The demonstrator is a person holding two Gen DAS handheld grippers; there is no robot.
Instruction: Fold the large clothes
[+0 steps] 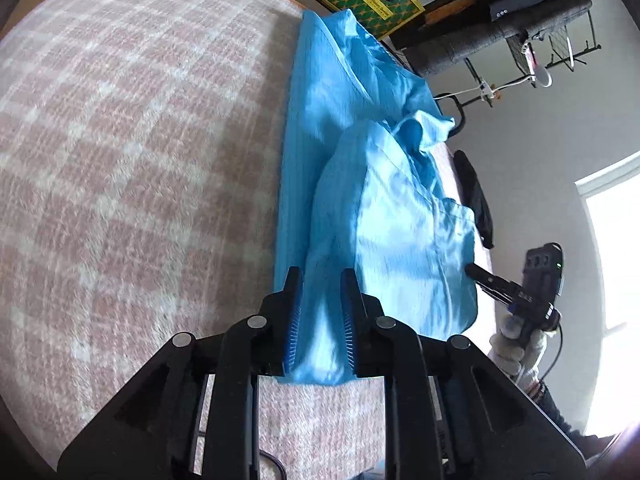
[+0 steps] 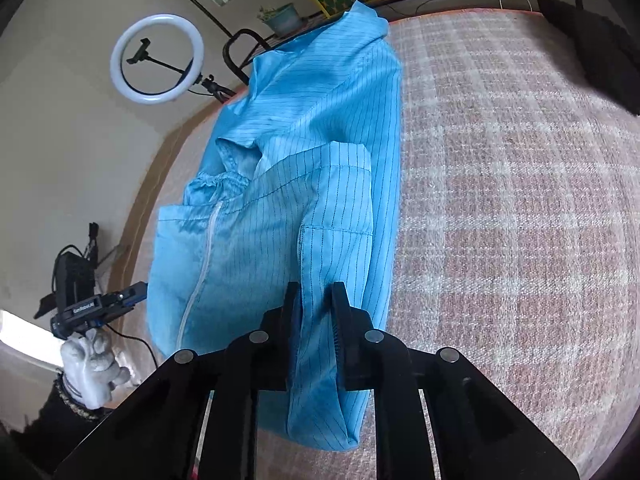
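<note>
Bedroom w/ pale walls; wide bed under a pink-and-white plaid fleece blanket [image 2: 520, 200] carries the work. Bright blue pinstriped zip-front work coat [image 2: 288, 184] lies lengthwise on the blanket near one bed edge, collar end far from both cameras, lower part already doubled over itself, elastic cuff bunched beside the white zipper.

Left hand-held gripper [image 1: 320, 312]: jaws part-closed w/ a thick fold of the coat's near edge between them, cloth touching both blue pads, so pinching the coat. Right hand-held gripper [image 2: 316, 320]: same, jaws bracketing a bunched fold of hem, pinching it. Each shows in the other's view at the coat's opposite side, held by a white-gloved hand [image 2: 94, 364].

Step in hand, prob: mid-fold, both near corners gripped to carry the lower half toward the collar. Next move needs both grippers lifting together, level, keeping the edge taut, then laying it flat and square before letting go. White ring light [image 2: 158, 60] stands beyond the bed.
</note>
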